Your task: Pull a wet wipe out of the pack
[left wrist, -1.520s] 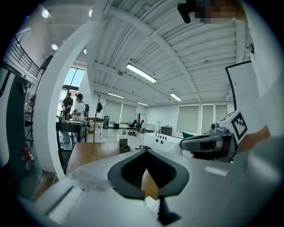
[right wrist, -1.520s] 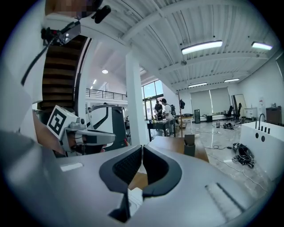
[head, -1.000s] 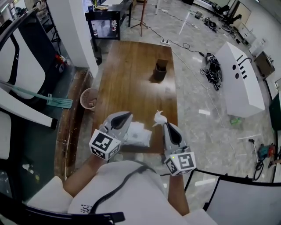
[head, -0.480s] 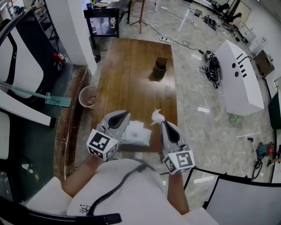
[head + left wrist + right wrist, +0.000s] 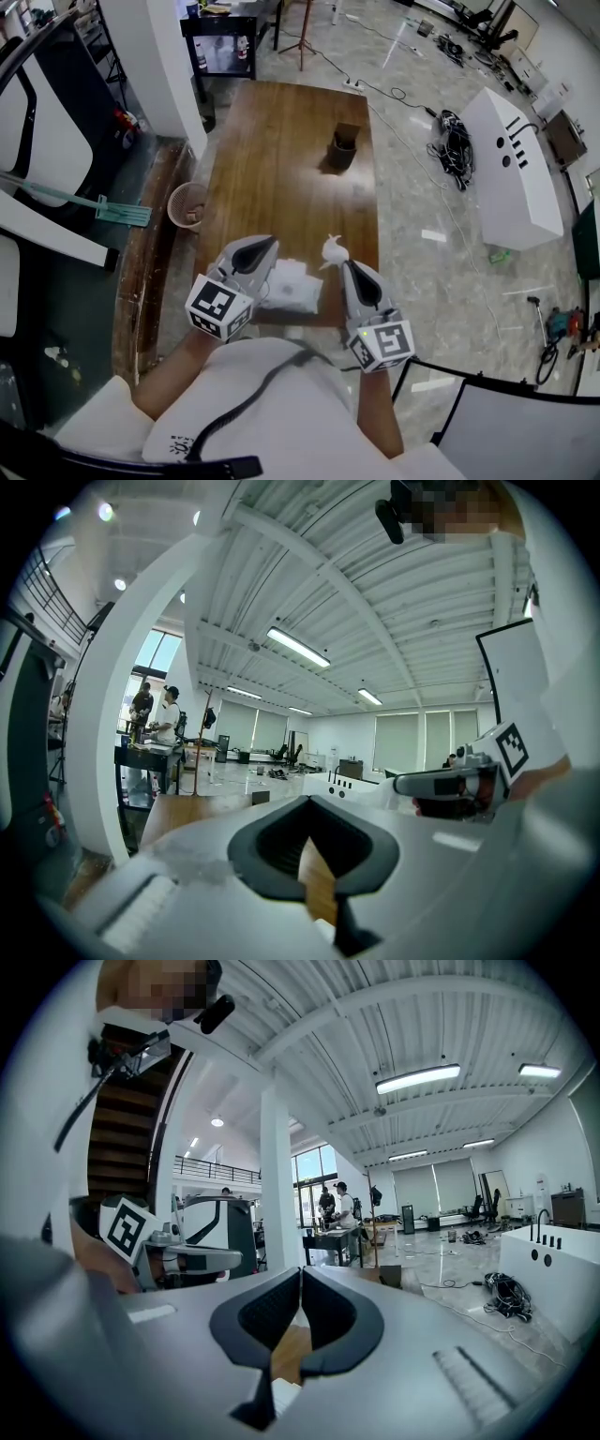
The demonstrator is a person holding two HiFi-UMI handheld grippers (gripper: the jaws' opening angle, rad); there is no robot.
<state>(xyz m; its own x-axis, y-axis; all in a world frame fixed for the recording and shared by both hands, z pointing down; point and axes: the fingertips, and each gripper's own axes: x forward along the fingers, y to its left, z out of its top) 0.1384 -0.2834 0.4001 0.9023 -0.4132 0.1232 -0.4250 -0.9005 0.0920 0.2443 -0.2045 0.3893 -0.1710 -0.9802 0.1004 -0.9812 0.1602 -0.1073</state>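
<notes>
A white wet wipe pack [image 5: 294, 285] lies on the wooden table [image 5: 281, 169] near its front edge, between my two grippers. My left gripper [image 5: 271, 243] reaches over the pack's left side, its jaws together and nothing seen between them [image 5: 306, 801]. The right gripper [image 5: 344, 262] is just right of the pack and is shut on a crumpled white wet wipe [image 5: 333, 249] that sticks up past its tips. In the right gripper view the jaws [image 5: 300, 1271] meet at the tips, and the wipe is mostly hidden there.
A dark cup [image 5: 343, 149] stands at the table's far right. On the floor are a wicker basket [image 5: 188, 206] at the left, a white cabinet [image 5: 514, 169] and a tangle of cables [image 5: 456, 145] at the right. A black side table [image 5: 225, 37] stands beyond the far end.
</notes>
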